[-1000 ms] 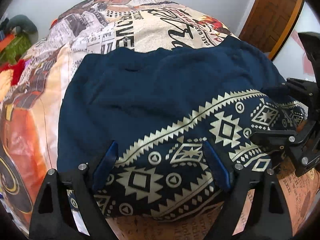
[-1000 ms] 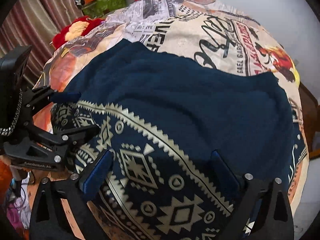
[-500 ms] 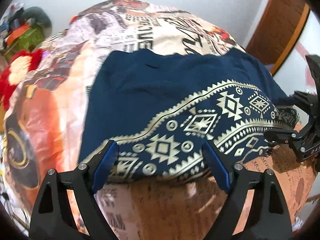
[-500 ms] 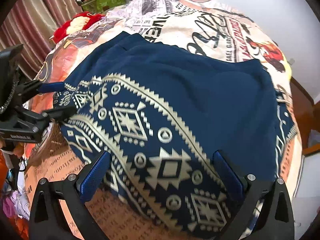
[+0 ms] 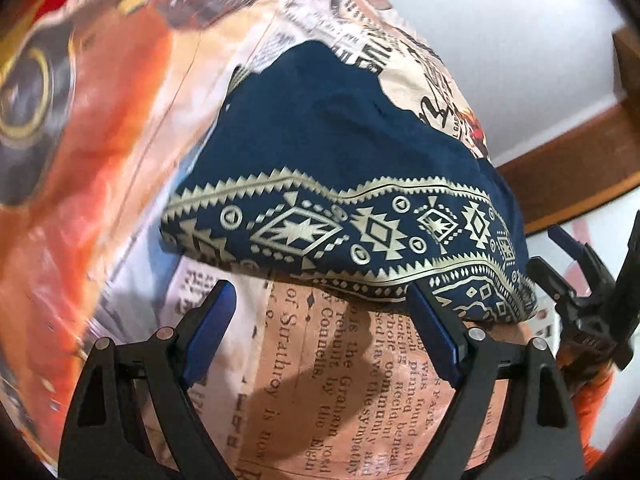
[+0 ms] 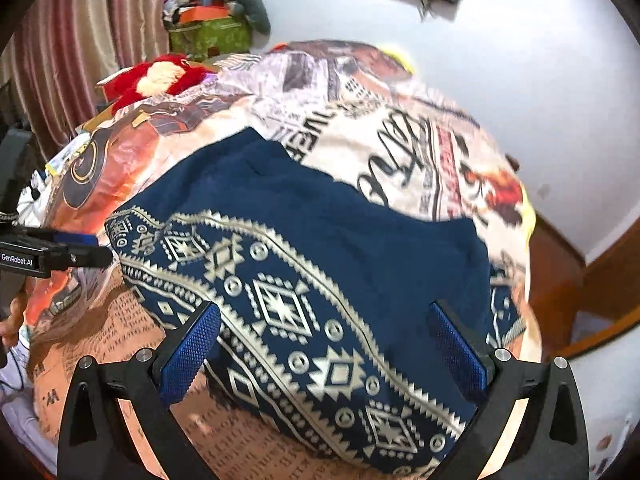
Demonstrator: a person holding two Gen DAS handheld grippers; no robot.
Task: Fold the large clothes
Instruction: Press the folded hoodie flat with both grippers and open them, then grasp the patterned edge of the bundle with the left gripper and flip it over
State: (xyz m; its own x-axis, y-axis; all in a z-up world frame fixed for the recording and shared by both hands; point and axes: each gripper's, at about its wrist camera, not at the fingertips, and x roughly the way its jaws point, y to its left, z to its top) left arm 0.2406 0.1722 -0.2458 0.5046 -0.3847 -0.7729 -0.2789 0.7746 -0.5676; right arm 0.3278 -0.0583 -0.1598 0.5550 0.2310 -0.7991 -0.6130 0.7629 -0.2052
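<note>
A navy garment (image 5: 340, 152) with a cream geometric border lies folded on the printed bedspread (image 5: 320, 380); it also shows in the right wrist view (image 6: 320, 240). My left gripper (image 5: 320, 328) is open and empty, hanging just short of the garment's near edge. My right gripper (image 6: 324, 344) is open and empty over the garment's patterned border. The right gripper also shows at the right of the left wrist view (image 5: 580, 280), beside the garment's right end. The left gripper's tip shows at the left of the right wrist view (image 6: 80, 256), close to the garment's left corner.
The bedspread (image 6: 400, 152) has newspaper and orange prints. A red plush toy (image 6: 160, 76) and a green box (image 6: 208, 36) sit at the far left by striped curtains. A white wall and wooden door frame (image 5: 580, 168) stand at the right.
Both grippers have pulled back from the garment toward the near bed edge. The left gripper has also swung left and tilted. The garment now lies flat in a folded shape.
</note>
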